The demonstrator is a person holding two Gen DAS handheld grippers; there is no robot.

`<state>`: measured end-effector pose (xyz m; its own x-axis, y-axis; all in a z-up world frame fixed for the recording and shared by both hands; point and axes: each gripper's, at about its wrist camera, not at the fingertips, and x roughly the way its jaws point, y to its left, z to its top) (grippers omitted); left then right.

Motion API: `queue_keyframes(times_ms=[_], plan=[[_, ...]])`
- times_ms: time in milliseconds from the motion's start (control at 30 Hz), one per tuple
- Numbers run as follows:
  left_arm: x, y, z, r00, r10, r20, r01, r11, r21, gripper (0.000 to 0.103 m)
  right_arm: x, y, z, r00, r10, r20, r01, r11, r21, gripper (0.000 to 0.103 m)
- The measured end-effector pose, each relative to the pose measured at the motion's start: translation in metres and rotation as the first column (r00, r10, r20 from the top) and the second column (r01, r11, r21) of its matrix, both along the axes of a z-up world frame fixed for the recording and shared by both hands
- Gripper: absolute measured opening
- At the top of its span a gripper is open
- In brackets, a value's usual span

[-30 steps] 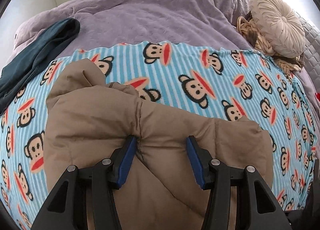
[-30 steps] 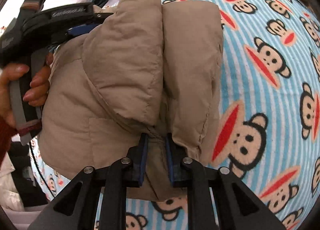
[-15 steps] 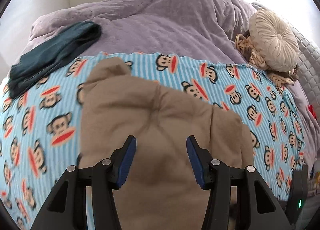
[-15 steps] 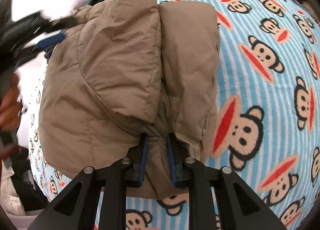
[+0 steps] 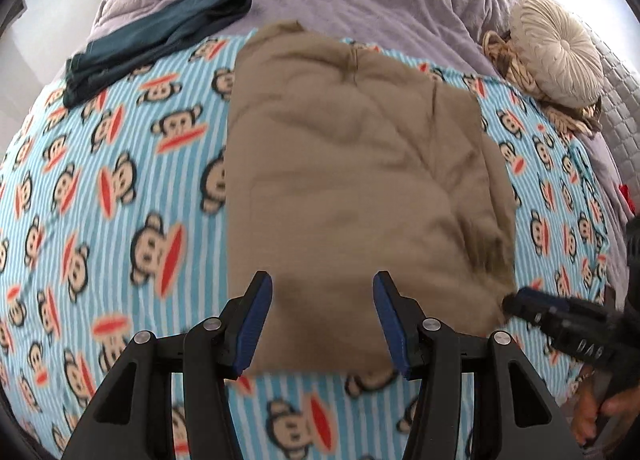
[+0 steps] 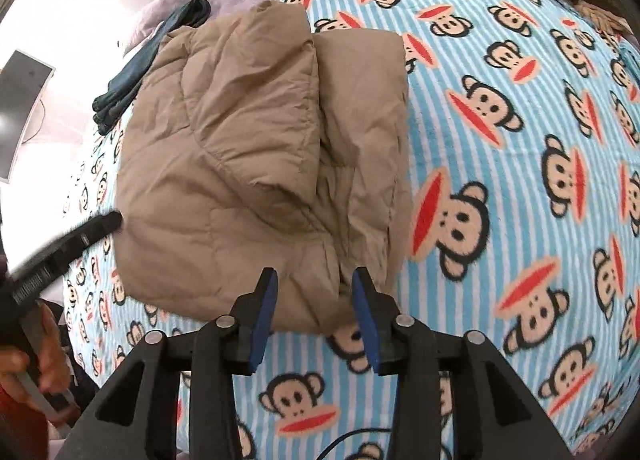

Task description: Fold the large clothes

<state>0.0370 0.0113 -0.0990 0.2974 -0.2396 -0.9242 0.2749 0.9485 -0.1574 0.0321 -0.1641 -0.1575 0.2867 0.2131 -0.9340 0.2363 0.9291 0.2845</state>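
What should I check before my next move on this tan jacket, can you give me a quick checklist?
1. Right gripper clear of the tan jacket: ok, jaws opening, pads off the fabric.
2. Left gripper empty: ok, open above the jacket.
3. Jacket lies wholly on the monkey blanket: ok.
4. Fold tidy: not ok, the top flap sits puffed and creased.
5. Dark teal garment apart from the jacket: ok in the left view.
6. Underside layers flat: cannot tell.
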Motion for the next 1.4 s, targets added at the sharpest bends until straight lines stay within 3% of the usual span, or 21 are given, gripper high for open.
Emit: queue_keyframes(times_ms=[133,167,200,600,667,1033,1133,1400], plan=[[-0.023,0.003,0.012,1.000,0.000,0.004,0.000,1.000,-0.010,0.058,-0.020,0.002,0.021,1.000,-0.002,-0.008,0.002,1.000,0.008,0.051],[-0.030,0.005,0.017,1.000,0.005,0.011,-0.005,1.000,-0.006,0.076,-0.025,0.003,0.025,1.000,-0.004,-0.008,0.004,1.000,0.013,0.055],[-0.034,0.006,0.023,1.000,0.015,0.024,-0.014,1.000,-0.005,0.083,-0.027,0.006,0.027,1.000,-0.006,-0.009,0.006,1.000,0.013,0.059],[-0.069,0.016,0.062,0.997,0.054,0.053,-0.053,0.998,-0.018,0.085,-0.058,0.012,0.064,0.998,-0.056,0.015,0.056,0.998,-0.005,0.077],[-0.071,0.019,0.065,0.996,0.065,0.054,-0.064,0.998,-0.018,0.103,-0.060,0.014,0.070,0.998,-0.060,0.023,0.060,0.998,-0.020,0.080],[-0.076,0.032,0.088,0.990,0.103,0.099,-0.104,0.995,0.007,0.103,-0.056,0.032,0.104,0.995,-0.036,0.094,0.049,0.990,-0.131,0.086],[-0.078,0.032,0.097,0.985,0.108,0.136,-0.112,0.993,0.025,0.103,-0.058,0.037,0.117,0.988,-0.044,0.146,0.069,0.982,-0.173,0.103],[-0.080,0.032,0.116,0.972,0.115,0.203,-0.130,0.990,0.058,0.103,-0.058,0.042,0.124,0.985,-0.046,0.169,0.080,0.976,-0.201,0.103]])
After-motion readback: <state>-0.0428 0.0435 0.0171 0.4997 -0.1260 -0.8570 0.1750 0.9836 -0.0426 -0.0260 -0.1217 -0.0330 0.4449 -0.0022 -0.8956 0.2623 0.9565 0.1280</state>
